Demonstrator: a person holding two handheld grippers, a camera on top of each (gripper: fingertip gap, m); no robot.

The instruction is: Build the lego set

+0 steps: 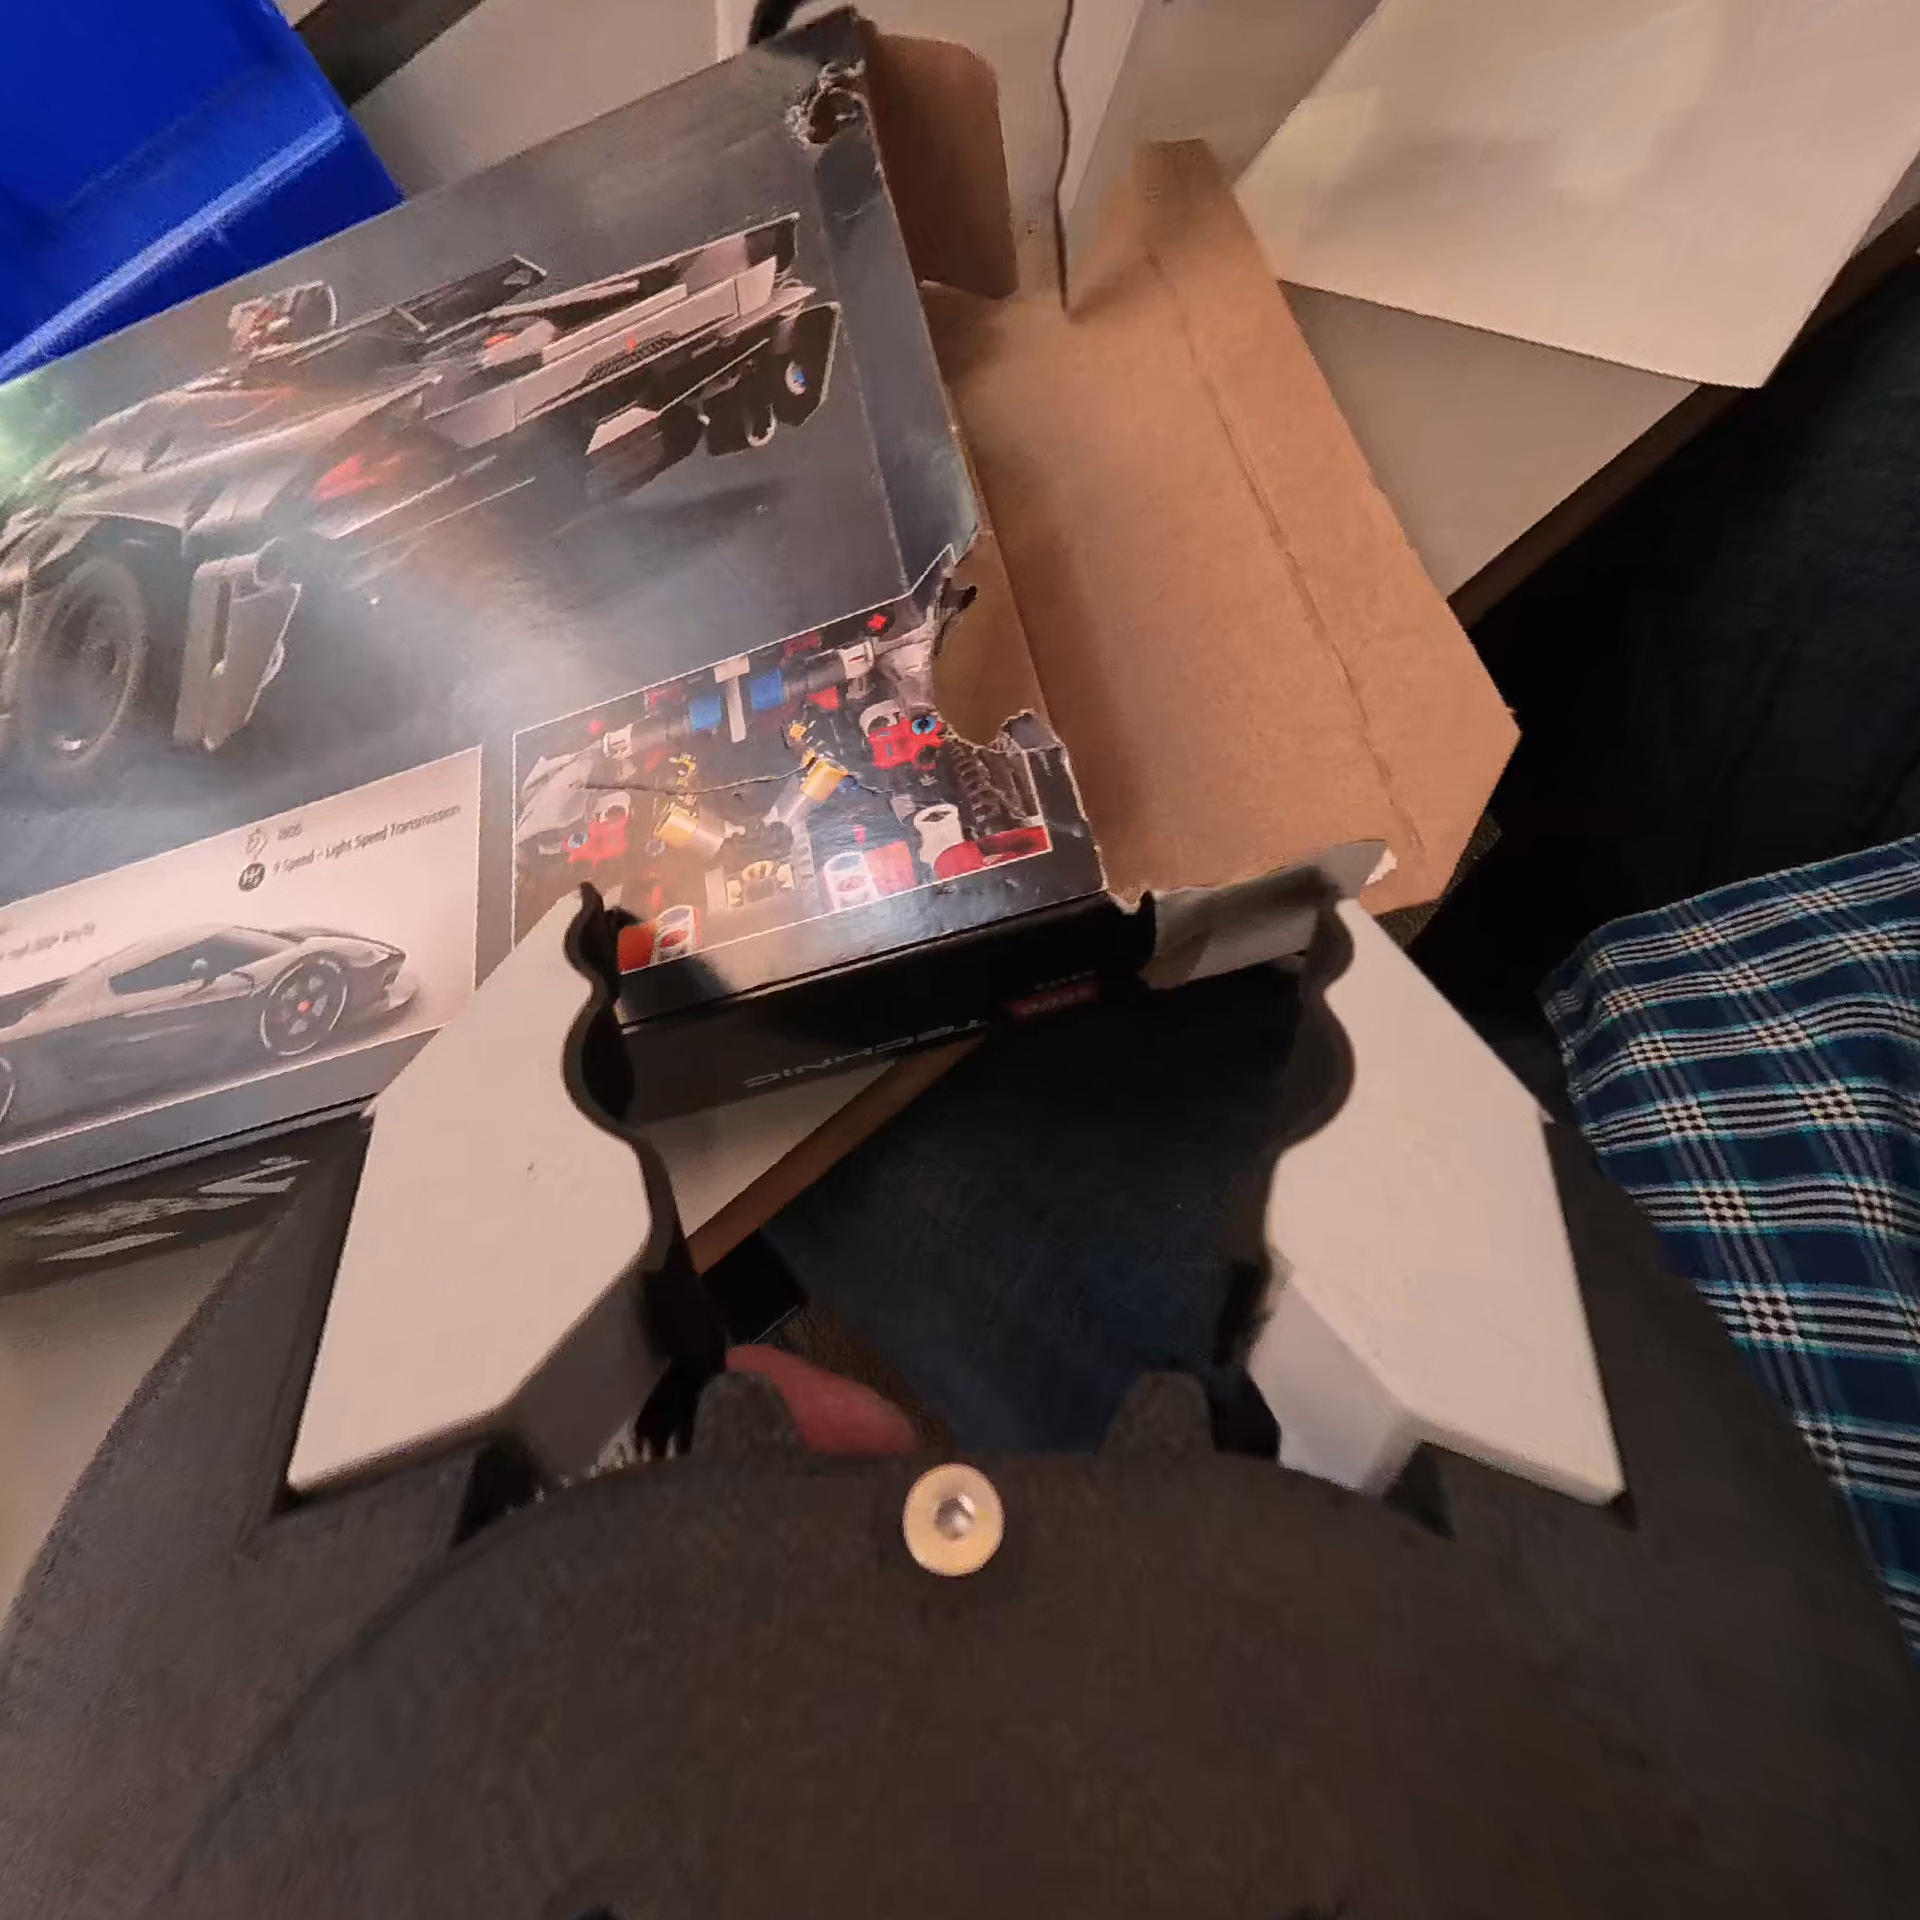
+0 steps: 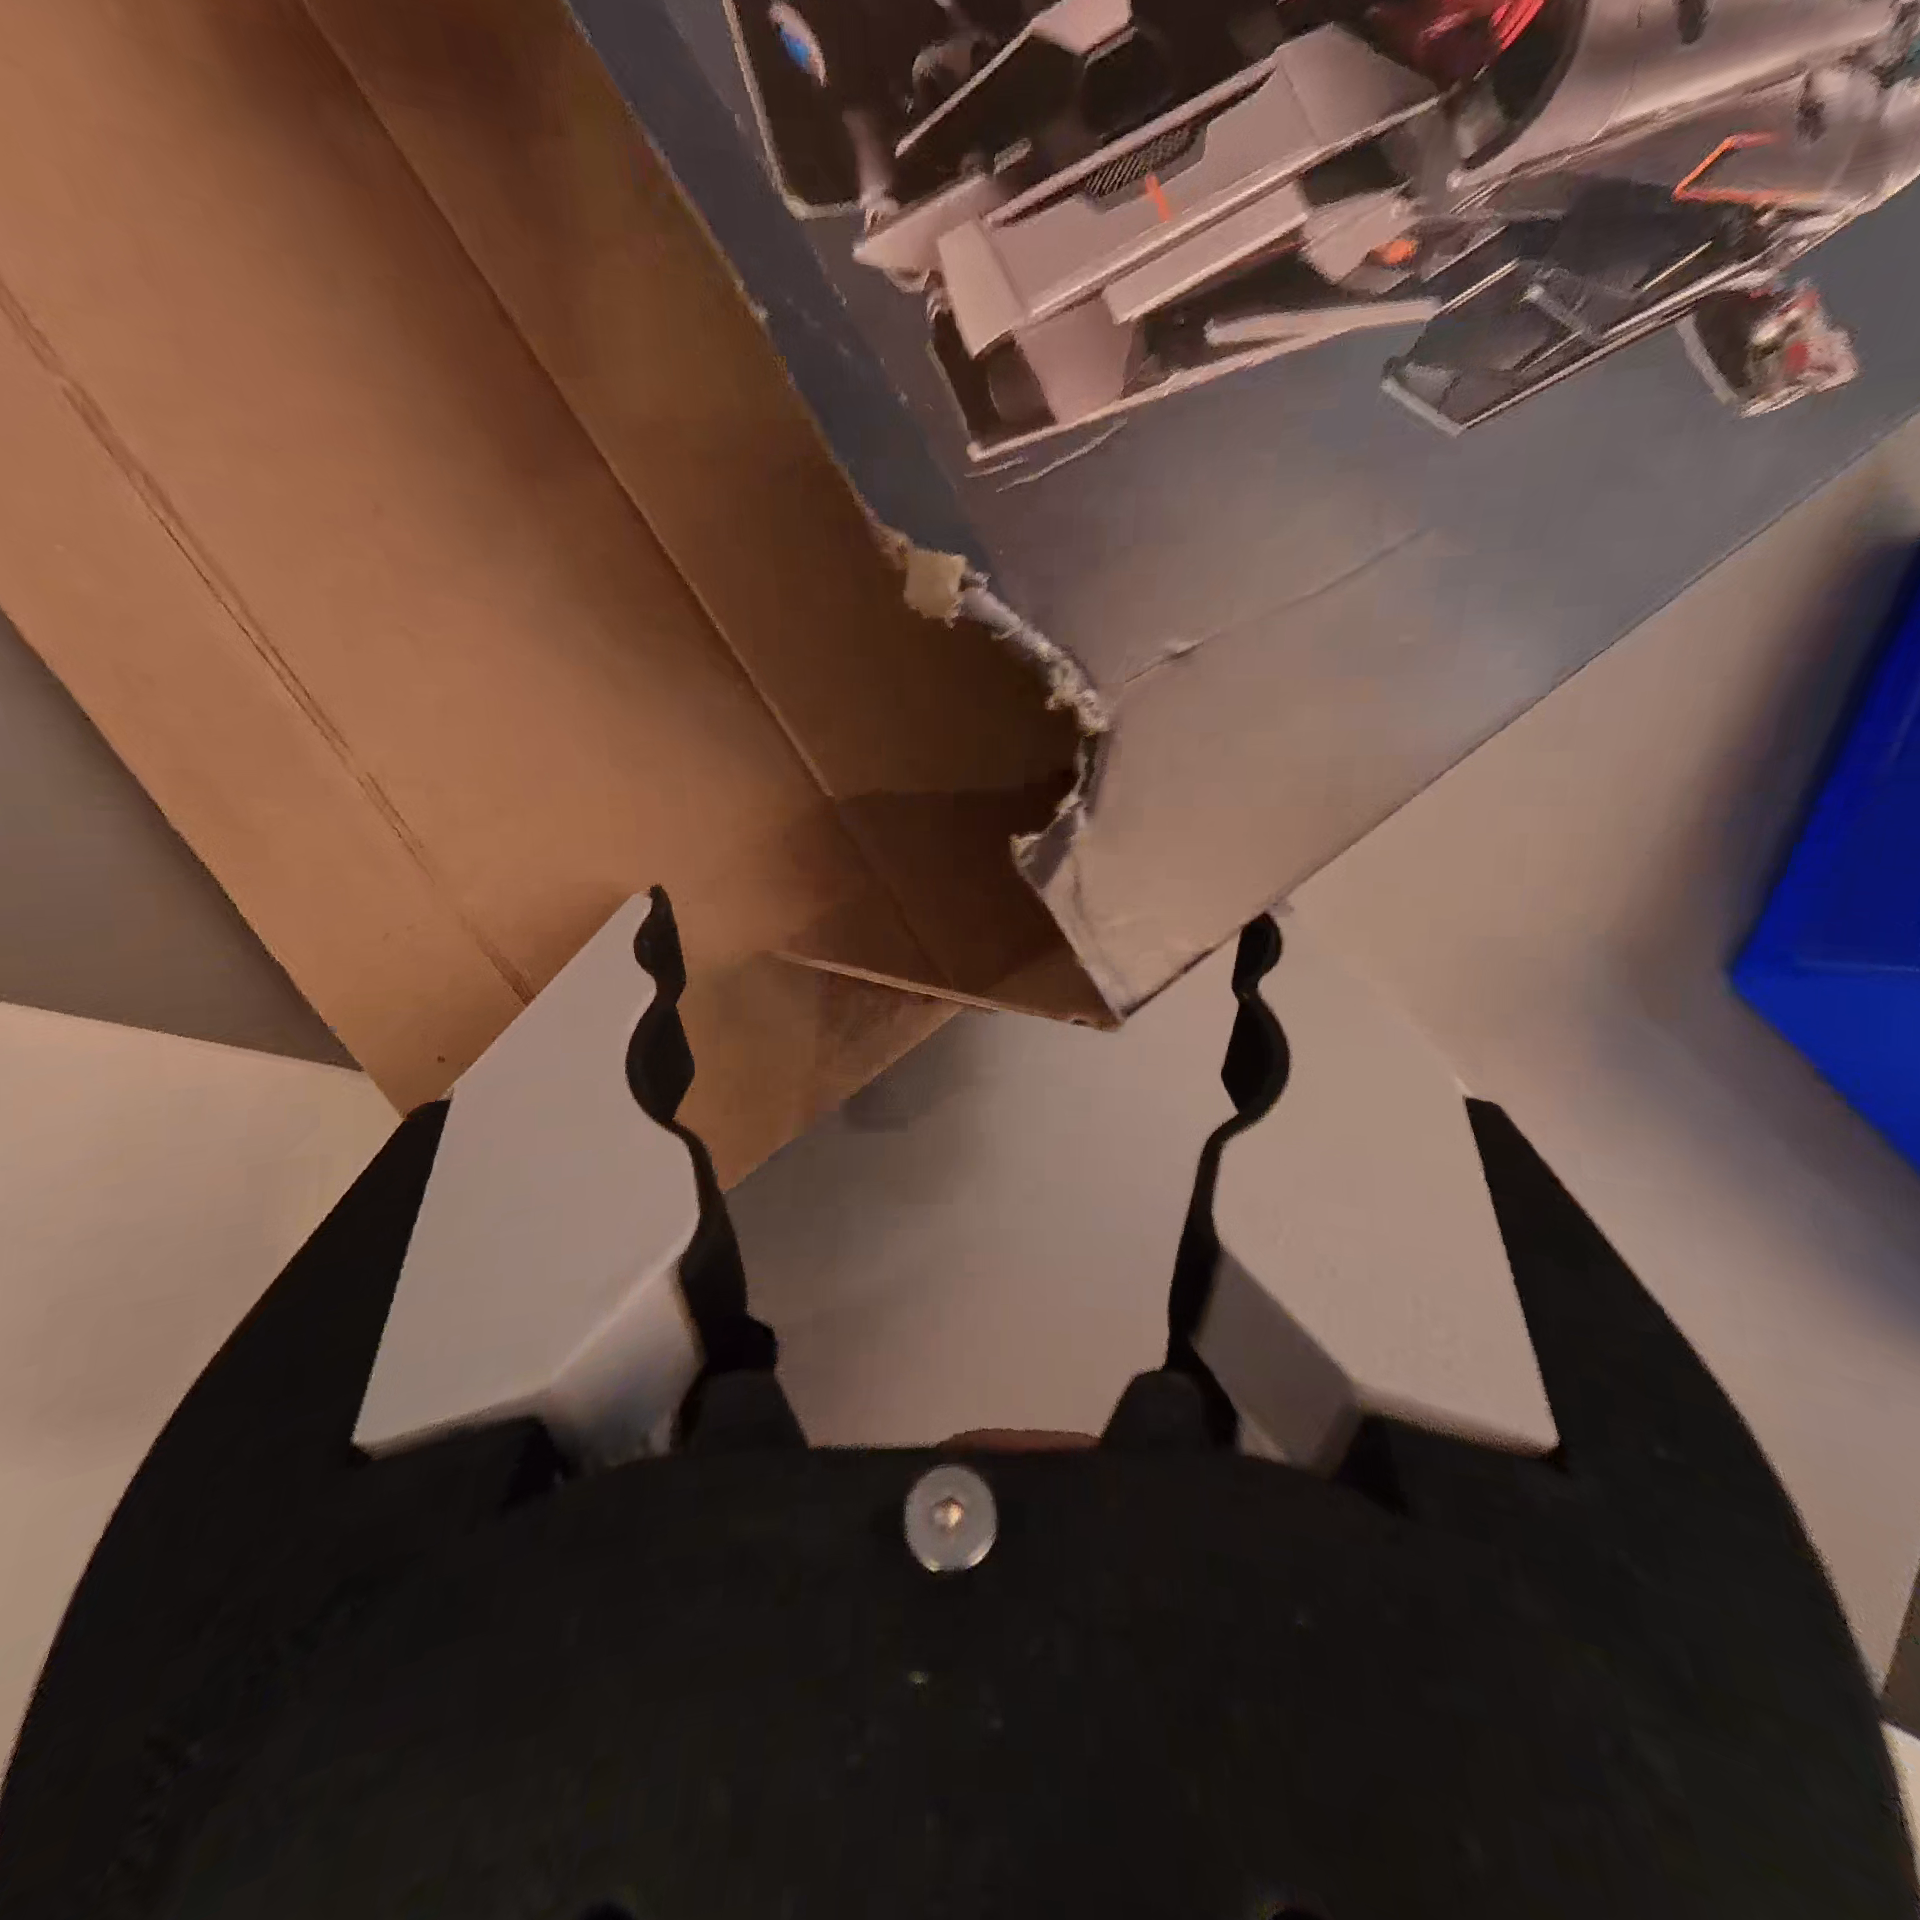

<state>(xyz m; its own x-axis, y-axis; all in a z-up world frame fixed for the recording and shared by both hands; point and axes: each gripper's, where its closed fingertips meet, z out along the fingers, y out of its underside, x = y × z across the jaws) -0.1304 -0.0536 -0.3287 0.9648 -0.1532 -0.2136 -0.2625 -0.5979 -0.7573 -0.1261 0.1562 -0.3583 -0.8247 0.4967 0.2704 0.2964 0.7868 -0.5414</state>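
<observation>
Lego set box (image 1: 436,582) flat on white table (image 2: 1351,1091) with torn brown flap (image 1: 1195,582) open (blue bin (image 2: 1849,914) beside), left gripper (image 1: 961,935) and right gripper (image 2: 956,935) both spread wide, empty, at its corners

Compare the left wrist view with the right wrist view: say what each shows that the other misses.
Only the left wrist view shows the box's near printed corner with its coloured-parts picture, a person's plaid sleeve, the white sheet and the open left gripper.

Only the right wrist view shows the open right gripper, just short of the box's torn corner.

Both show the lego box, its open brown flap, the blue bin and the pale table.
</observation>
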